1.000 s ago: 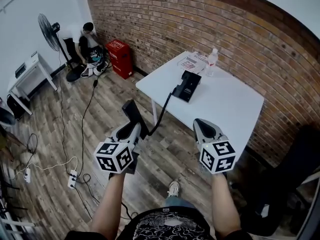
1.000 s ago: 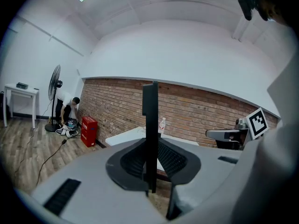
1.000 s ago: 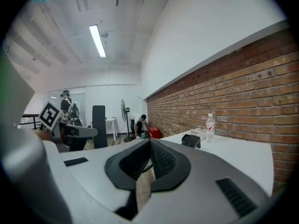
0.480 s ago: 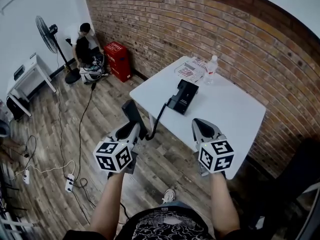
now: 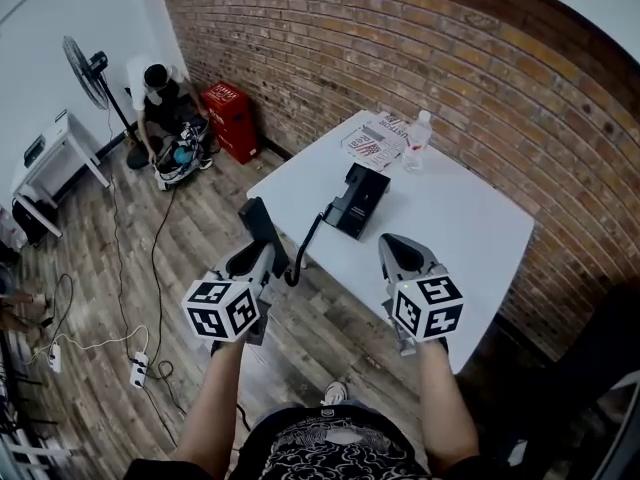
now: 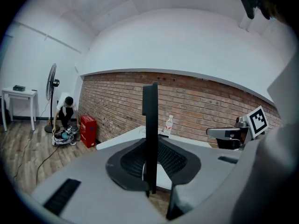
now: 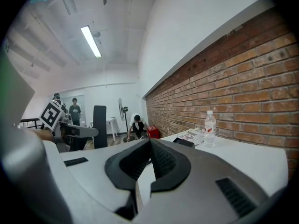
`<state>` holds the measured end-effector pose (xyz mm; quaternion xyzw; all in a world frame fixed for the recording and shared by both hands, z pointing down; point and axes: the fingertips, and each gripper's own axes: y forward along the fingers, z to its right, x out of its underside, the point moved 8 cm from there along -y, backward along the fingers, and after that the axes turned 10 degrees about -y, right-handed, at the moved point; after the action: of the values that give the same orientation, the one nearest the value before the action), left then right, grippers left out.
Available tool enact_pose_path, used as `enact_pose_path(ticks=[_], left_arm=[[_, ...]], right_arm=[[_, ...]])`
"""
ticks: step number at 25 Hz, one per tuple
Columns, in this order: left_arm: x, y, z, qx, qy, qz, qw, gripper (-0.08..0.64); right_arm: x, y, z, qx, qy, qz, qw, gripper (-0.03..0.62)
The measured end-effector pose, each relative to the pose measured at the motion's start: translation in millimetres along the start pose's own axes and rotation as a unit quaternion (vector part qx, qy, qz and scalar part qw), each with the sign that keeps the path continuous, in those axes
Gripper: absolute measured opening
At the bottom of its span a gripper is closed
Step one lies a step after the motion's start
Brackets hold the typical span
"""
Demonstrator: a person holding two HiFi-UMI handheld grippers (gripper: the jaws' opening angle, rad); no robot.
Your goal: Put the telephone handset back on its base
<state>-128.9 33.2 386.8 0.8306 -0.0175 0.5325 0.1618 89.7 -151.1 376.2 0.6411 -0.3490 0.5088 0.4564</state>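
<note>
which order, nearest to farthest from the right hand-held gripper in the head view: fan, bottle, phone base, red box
1. Phone base, on the table, just ahead.
2. Bottle, at the table's far side.
3. Red box, on the floor, far left.
4. Fan, in the far left corner.

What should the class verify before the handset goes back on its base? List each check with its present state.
1. black telephone handset clamped upright in the left gripper jaws: ok.
2. black telephone base lies on the white table, nothing on top: ok.
3. Handset above the base: not ok, it is off the table's edge, over the floor.
4. black cord from handset to base free of snags: cannot tell.
5. right gripper empty, jaws together: ok.
6. clear plastic water bottle apart from the base: ok.
</note>
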Motion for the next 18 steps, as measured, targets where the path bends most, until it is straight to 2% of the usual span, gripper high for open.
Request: enact_pose_path(ticks=[9, 18], left_arm=[[-7, 39, -10, 0.019, 0.002, -0.017, 0.9997, 0.075], [-10, 105, -41, 0.089, -0.001, -0.070, 0.9936, 0.075]], right_arm=[[-1, 27, 20, 0.003, 0.000, -0.005, 1.000, 0.002], [6, 74, 34, 0.026, 0.004, -0.018, 0.999, 0.002]])
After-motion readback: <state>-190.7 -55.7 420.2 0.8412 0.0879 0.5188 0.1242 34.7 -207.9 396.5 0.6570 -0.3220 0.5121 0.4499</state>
